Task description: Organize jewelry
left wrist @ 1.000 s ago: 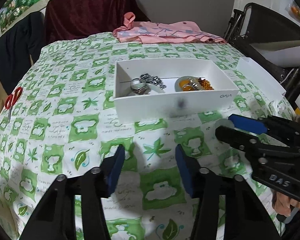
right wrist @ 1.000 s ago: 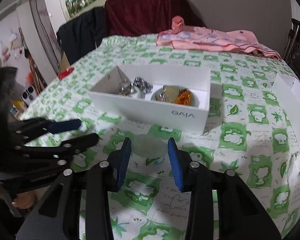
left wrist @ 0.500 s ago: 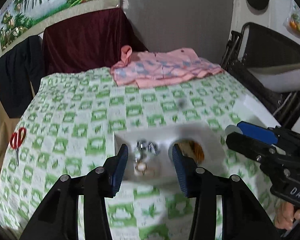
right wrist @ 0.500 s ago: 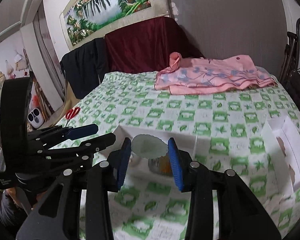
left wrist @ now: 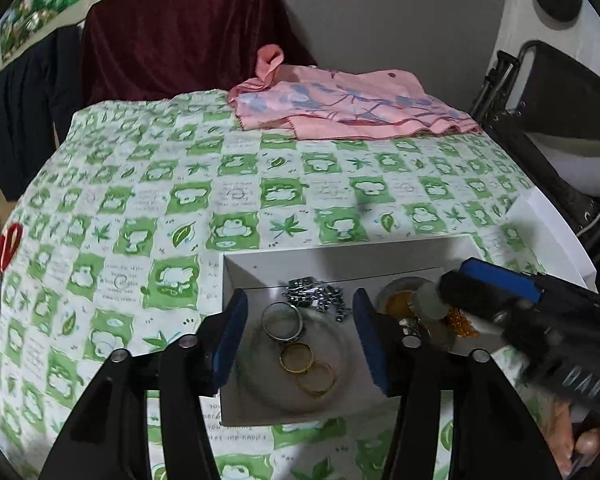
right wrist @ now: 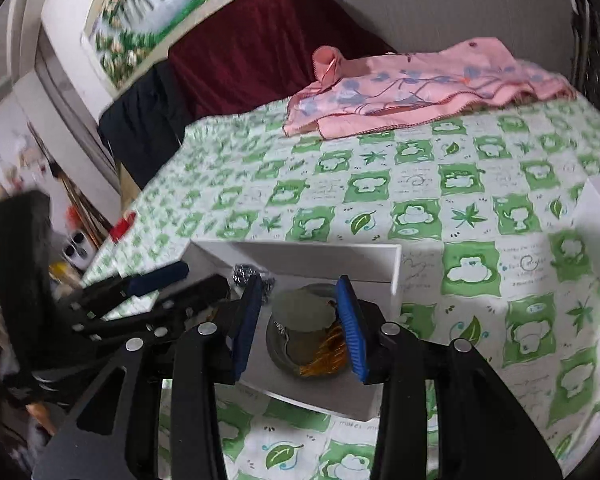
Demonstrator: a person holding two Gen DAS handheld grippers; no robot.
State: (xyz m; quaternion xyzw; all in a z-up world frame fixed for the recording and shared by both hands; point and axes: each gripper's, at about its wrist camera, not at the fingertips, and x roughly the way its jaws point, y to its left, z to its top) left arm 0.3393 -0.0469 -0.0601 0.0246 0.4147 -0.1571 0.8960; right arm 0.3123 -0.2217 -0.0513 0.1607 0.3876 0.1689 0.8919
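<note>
right gripper (right wrist: 300,324) clamps pale disc (right wrist: 305,312) over white box (right wrist: 300,250); left gripper (left wrist: 298,332) opening, empty. risk: thin disc slipping, scattering rings (left wrist: 296,356).

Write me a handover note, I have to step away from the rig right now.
Left gripper: empty, jaws opening, over the clear dish in the white box.
Right gripper: shut on a pale translucent disc, over the metal dish holding orange beads.
The clear dish holds a silver band and two gold rings; a silver chain lies behind it.
Done: jewellery sits in the box. Left: set the disc down, probably on the metal dish.
</note>
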